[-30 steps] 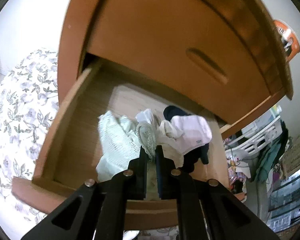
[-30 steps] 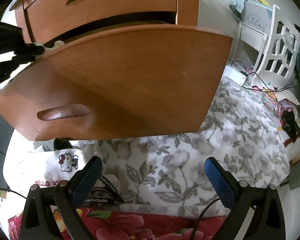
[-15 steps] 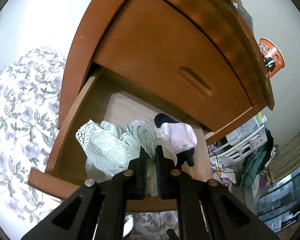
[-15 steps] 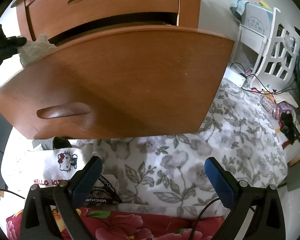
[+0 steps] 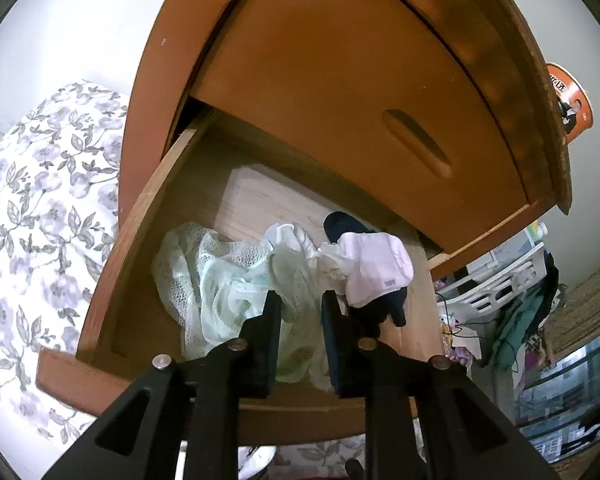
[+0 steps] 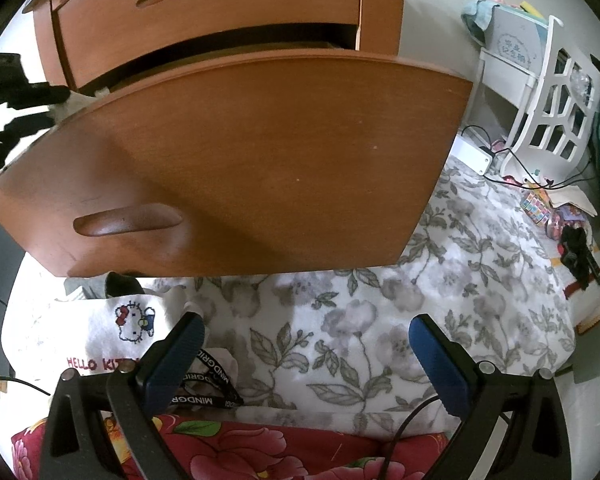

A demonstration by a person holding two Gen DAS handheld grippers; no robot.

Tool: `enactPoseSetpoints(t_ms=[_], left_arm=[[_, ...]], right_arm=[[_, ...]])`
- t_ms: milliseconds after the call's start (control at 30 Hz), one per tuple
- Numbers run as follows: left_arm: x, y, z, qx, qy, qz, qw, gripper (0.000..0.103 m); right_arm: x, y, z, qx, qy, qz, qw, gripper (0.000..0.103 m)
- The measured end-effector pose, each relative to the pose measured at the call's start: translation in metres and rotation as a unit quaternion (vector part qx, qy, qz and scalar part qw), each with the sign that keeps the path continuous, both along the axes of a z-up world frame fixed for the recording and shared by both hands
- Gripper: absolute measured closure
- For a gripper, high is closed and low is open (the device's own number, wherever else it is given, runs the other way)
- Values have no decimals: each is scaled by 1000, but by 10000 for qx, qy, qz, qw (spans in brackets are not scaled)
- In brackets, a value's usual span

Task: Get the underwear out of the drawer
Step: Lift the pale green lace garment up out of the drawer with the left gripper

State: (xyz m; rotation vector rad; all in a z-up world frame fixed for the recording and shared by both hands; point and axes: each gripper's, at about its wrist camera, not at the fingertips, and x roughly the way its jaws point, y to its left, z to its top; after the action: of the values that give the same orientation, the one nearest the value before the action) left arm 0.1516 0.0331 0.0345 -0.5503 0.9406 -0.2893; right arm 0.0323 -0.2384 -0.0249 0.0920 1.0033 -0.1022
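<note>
**Left gripper letting go over the open drawer, right one just hanging out**

So the drawer is pulled out of the wooden dresser, and the underwear is bunched inside it toward the front: pale green lacy stuff on the left, a pink piece and something dark navy on the right. The left gripper sits right over the front of the pile. Its jaws have just been opening, and now there's a narrow gap between them with a strip of the pale green fabric running through it. The pads don't look like they're squeezing it anymore, though the cloth is right up against them, so it's close.

The right gripper is down low in front of the drawer face, jaws spread wide with nothing between them, over a floral bedsheet. A Hello Kitty cloth and a black lanyard lie by its left finger.
</note>
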Motion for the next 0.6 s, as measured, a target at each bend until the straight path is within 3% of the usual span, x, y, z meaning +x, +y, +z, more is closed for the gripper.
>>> enactPoseSetpoints(t_ms=[300,400,600], left_arm=[[9,0,-6,43,110,80,9999,81],[8,0,-8,130,109,128,9998,94],[-1,12,-4,-31,-99,265,9996,96]], right_arm=[[1,0,-1,25,24,0,10000,0],[1,-1,-1,36,36,-2,10000,0],[1,-1,-1,34,31,-4,10000,0]])
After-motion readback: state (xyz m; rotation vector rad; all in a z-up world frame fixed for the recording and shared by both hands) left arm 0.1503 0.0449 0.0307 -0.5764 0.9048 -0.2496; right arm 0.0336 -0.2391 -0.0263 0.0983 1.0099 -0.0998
